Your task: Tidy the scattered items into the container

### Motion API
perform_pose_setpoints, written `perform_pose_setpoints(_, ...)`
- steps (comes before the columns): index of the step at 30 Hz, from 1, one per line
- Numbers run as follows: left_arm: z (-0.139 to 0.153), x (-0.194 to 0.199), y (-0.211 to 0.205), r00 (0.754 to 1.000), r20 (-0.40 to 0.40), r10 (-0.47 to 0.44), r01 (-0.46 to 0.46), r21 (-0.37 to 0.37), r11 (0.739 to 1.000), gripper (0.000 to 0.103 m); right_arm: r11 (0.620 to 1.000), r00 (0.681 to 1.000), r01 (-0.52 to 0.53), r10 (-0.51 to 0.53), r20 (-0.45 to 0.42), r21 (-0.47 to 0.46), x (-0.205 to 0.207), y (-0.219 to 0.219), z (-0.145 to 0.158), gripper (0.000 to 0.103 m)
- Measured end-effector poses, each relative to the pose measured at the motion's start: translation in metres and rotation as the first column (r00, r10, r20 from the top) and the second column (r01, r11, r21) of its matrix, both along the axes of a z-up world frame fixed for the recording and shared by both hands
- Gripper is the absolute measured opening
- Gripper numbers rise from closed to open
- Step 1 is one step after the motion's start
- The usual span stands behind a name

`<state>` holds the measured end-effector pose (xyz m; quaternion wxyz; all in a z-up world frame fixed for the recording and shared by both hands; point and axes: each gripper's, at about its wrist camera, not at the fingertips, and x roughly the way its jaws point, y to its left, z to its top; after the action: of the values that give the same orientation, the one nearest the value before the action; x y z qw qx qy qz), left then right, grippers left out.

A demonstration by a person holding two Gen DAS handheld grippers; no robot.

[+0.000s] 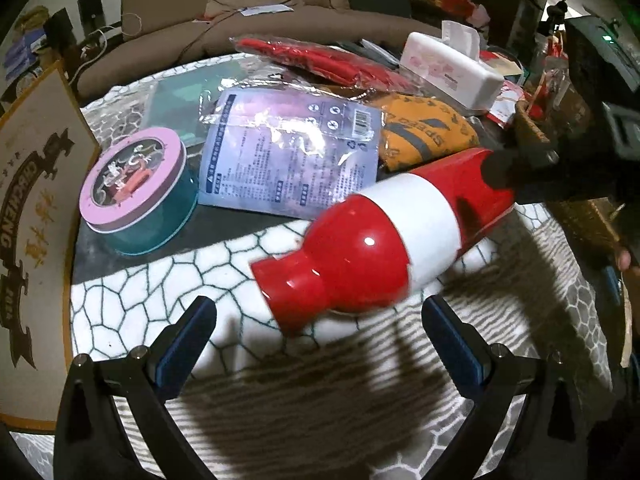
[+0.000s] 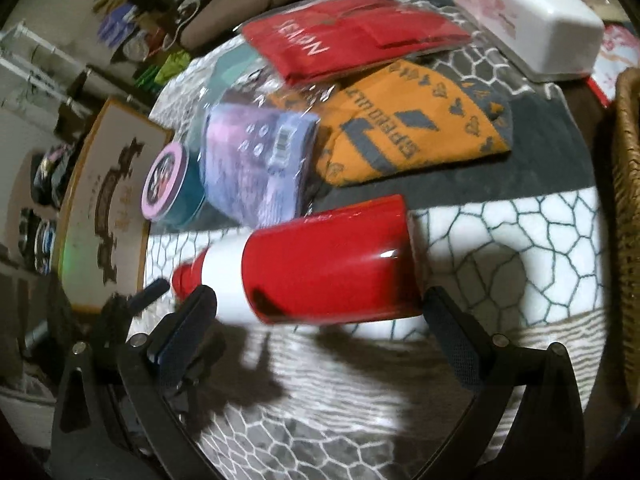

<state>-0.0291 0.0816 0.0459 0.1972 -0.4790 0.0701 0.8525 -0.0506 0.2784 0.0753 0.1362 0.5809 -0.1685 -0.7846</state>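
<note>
Right wrist view: spread right gripper [image 2: 320,316] fingers bracket red bottle [image 2: 316,268], lower centre; should be closed squarely on red body.

Left gripper [image 1: 320,324] fingers spread, nothing pinched.

Red-white bottle [image 1: 384,240], orange-grey towel [image 2: 408,128]

A brown sofa [image 1: 256,20] is standing behind the counter [image 1: 552,264], which is wearing a white blanket with a dark web pattern. Hard light is falling from above, throwing sharp shadows across the cloth. A framed board [image 1: 36,216] is leaning at the left edge. In the right wrist view, a white wire rack [image 2: 36,60] is standing by the wall.
</note>
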Motion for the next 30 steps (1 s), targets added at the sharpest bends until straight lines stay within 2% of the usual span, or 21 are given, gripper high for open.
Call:
perform_pose_setpoints(9, -0.003, -0.002, -0.010, 1.000, 0.016, 0.008, -0.008, -0.009, 1.000, 0.103, 0.990, 0.990, -0.139, 0.138, 0.013, 0.012, 0.037, -0.034, 0.006, 0.103)
perform_pose_setpoints(11, -0.003, 0.001, -0.016, 1.000, 0.018, 0.006, -0.006, -0.018, 1.000, 0.103, 0.984, 0.985, -0.170, 0.170, 0.010, 0.048, 0.043, -0.038, 0.009, 0.103)
perform_pose_setpoints(12, -0.003, 0.002, -0.018, 1.000, 0.015, 0.006, -0.006, -0.022, 1.000, 0.103, 0.983, 0.987, -0.157, 0.159, -0.020, 0.094, 0.043, -0.036, 0.016, 0.103)
perform_pose_setpoints(14, -0.002, 0.003, -0.025, 1.000, 0.011, 0.018, -0.018, -0.035, 0.999, 0.103, 0.986, 0.990, -0.108, 0.119, -0.080, 0.127, 0.038, -0.026, 0.028, 0.103)
perform_pose_setpoints(16, -0.002, 0.002, -0.031, 0.999, 0.022, 0.035, -0.035, -0.030, 0.999, 0.103, 0.989, 0.988, -0.067, 0.085, -0.130, 0.135, 0.027, -0.017, 0.034, 0.103)
perform_pose_setpoints(18, 0.000, 0.002, -0.036, 0.998, 0.033, 0.050, -0.050, -0.011, 0.999, 0.103, 0.990, 0.983, -0.070, 0.089, -0.161, 0.121, 0.014, -0.016, 0.032, 0.103)
perform_pose_setpoints(21, 0.003, 0.006, -0.041, 0.998, 0.045, 0.053, -0.054, 0.021, 0.998, 0.103, 0.991, 0.985, -0.109, 0.118, -0.126, 0.077, -0.003, -0.021, 0.015, 0.103)
perform_pose_setpoints(24, 0.004, 0.012, -0.043, 0.998, 0.047, 0.047, -0.048, 0.007, 0.999, 0.103, 0.984, 0.981, -0.160, 0.168, -0.096, 0.084, -0.001, -0.036, 0.002, 0.103)
perform_pose_setpoints(27, 0.004, 0.017, -0.046, 0.998, 0.048, 0.043, -0.043, -0.003, 0.999, 0.103, 0.968, 0.966, -0.221, 0.234, -0.107, 0.118, 0.015, -0.054, 0.005, 0.103)
perform_pose_setpoints(30, 0.004, 0.020, -0.051, 0.997, 0.060, 0.052, -0.053, 0.010, 0.999, 0.103, 0.954, 0.948, -0.282, 0.293, -0.123, 0.097, 0.038, -0.078, 0.014, 0.103)
